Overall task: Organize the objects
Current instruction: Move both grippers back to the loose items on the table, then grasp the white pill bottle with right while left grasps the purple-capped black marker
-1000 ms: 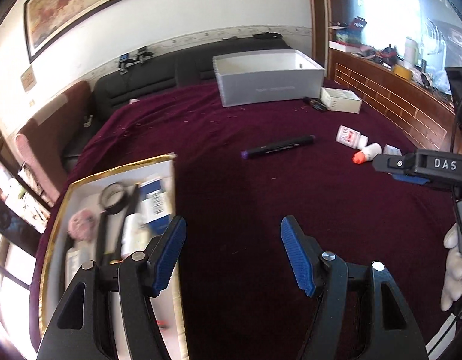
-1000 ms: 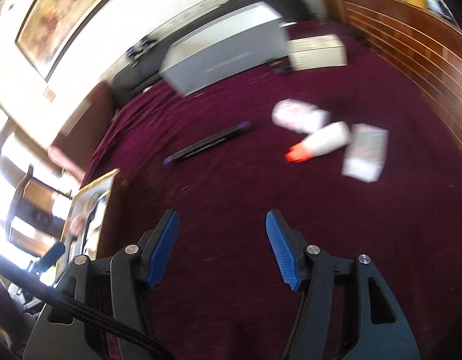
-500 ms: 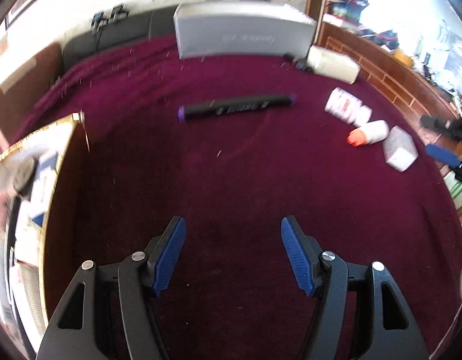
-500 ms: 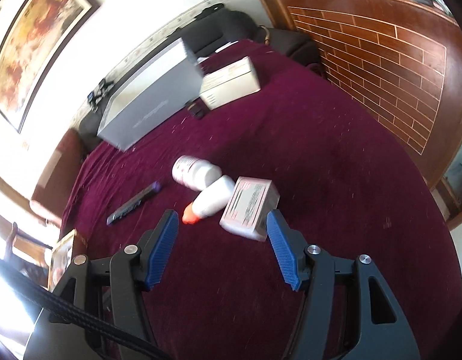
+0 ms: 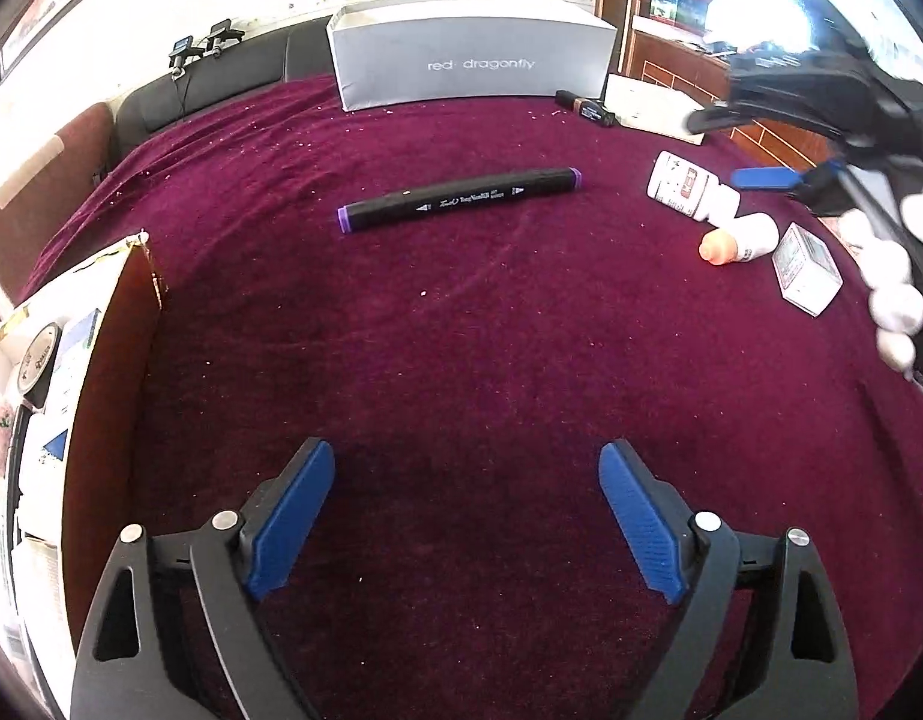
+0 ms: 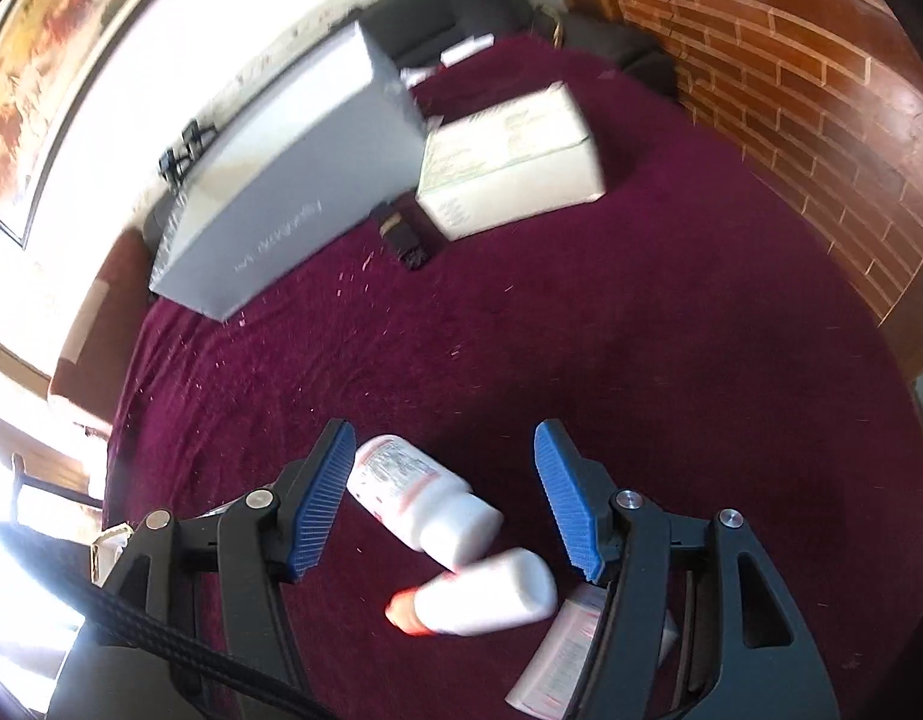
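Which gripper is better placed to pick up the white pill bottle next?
Right. The right gripper hangs open with the pill bottle lying between its fingers, not yet pinched. The left gripper, its jaws just opened wider and empty, faces bare cloth, with the black marker far ahead.

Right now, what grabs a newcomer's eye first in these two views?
The black marker with purple ends, lying alone mid-cloth on the maroon tablecloth, ahead of the left tool, whose jaws have just been opening with nothing between them. Behind it stands the grey "red dragonfly" box. In the right wrist view, the right tool hovers open over a white pill bottle and an orange-capped bottle.
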Motion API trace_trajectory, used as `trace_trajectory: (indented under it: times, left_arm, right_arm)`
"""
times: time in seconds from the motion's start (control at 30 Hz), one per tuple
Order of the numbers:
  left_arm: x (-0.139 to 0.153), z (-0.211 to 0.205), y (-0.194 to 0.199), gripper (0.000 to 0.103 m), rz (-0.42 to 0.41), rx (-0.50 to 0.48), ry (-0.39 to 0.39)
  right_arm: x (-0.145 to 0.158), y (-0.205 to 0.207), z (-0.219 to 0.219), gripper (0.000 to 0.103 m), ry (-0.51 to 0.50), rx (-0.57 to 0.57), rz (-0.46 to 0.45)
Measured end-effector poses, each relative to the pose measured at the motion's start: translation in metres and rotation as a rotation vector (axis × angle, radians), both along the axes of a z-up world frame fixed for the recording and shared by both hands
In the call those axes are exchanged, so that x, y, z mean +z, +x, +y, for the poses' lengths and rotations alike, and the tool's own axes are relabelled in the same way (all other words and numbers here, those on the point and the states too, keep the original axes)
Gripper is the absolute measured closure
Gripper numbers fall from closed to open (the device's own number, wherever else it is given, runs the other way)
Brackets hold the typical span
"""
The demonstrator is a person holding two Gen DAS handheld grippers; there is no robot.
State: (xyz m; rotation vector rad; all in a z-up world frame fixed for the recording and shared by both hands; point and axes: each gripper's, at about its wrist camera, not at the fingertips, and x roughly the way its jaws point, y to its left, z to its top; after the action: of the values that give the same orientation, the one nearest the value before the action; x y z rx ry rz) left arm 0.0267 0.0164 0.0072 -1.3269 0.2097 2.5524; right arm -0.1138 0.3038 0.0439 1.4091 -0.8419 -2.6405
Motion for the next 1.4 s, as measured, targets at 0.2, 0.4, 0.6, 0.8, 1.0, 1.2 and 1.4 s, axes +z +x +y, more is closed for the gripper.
trace_trajectory:
  times: [0.2,0.4,0.6,0.8,1.0,1.2,1.4]
  left_arm:
    - [0.000,0.002,-0.002,0.013,-0.005,-0.007,0.003]
    - [-0.001,0.003,-0.003,0.012,-0.007,-0.009,0.001]
    - [-0.001,0.002,-0.004,0.011,-0.009,-0.011,0.008]
    - [-0.002,0.002,-0.004,0.010,-0.010,-0.012,0.006]
    - [0.000,0.001,-0.003,0.007,-0.036,-0.050,0.028]
    - [0.020,-0.001,-0.011,0.007,-0.137,-0.056,0.302]
    - [0.046,0.021,-0.034,0.007,-0.003,-0.106,0.159]
  right_arm:
    - [-0.016,0.003,-0.043,0.040,-0.157,0.229,-0.070]
    - [0.015,0.041,-0.066,0.040,0.018,0.261,-0.010]
    - [0.010,0.033,-0.074,0.040,0.134,0.210,-0.008]
    - [-0.007,0.019,-0.092,0.065,0.239,0.236,-0.034]
    - [-0.003,0.035,-0.093,0.070,0.235,0.241,-0.060]
    - [0.024,0.097,-0.048,0.070,0.146,0.205,0.041]
    - [0.029,0.148,-0.018,0.069,-0.015,0.208,0.126]
